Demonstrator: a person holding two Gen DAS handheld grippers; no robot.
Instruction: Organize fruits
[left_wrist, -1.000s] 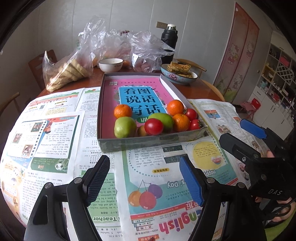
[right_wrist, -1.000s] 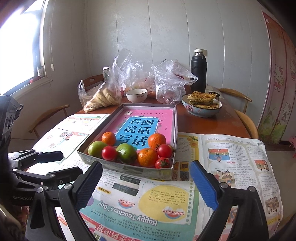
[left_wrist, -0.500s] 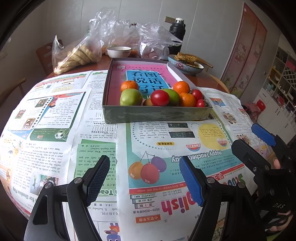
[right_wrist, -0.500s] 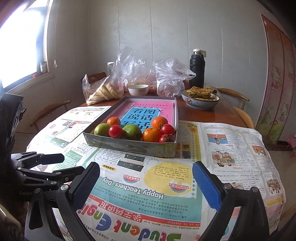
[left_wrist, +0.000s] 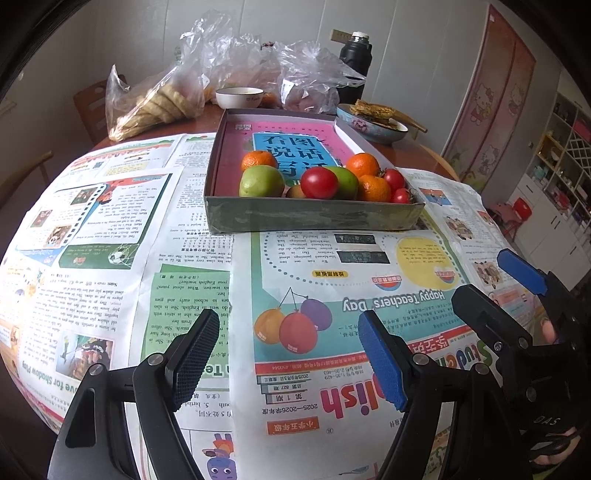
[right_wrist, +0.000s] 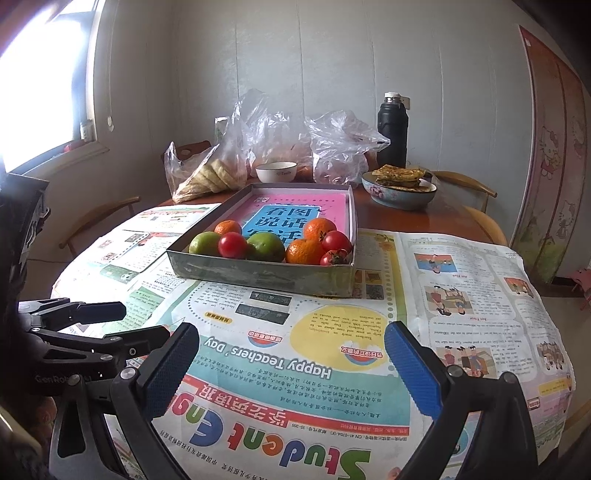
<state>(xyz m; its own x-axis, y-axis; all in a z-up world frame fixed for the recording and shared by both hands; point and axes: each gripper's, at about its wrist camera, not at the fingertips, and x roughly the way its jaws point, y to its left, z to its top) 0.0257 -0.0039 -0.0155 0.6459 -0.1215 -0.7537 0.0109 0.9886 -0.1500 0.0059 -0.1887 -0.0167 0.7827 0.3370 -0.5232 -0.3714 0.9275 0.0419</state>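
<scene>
We hold both grippers low over the newspaper-covered round worktop (left_wrist: 110, 258), nothing in either. The left gripper (left_wrist: 291, 354) has its fingers (left_wrist: 194, 354) parted to a moderate gap, with only printed paper showing between them. The right gripper (right_wrist: 291, 369) stands about as wide as it goes, fingers (right_wrist: 412, 373) apart over the "Happy Teachers' Day" page, also empty.

The fruits sit ahead of both pairs of fingers, bunched against the near wall of the shallow grey cardboard box lid (left_wrist: 314, 218), which is lined with a pink-and-blue book cover. From the left wrist view, the box lies straight ahead and slightly right of the fingers' centre line. From the right wrist view, it lies ahead and slightly left. Its long axis runs away from us, short near wall facing the fingers.

Contents, reading across the near row: a round green fruit (left_wrist: 260, 181) at the left end, a large red tomato (left_wrist: 319, 182) in the middle, a second green fruit (left_wrist: 345, 181) behind it, orange mandarins (left_wrist: 373, 188) and small red tomatoes (left_wrist: 400, 195) at the right end. One more mandarin (left_wrist: 256, 159) sits behind the left green fruit.

Judgement: neither hand is clearly nearer; the left gripper lines up better with the green fruit, the right with the mandarin and tomato cluster. Any pick has to come over the near wall and down, since the fruits touch one another and that wall.
</scene>
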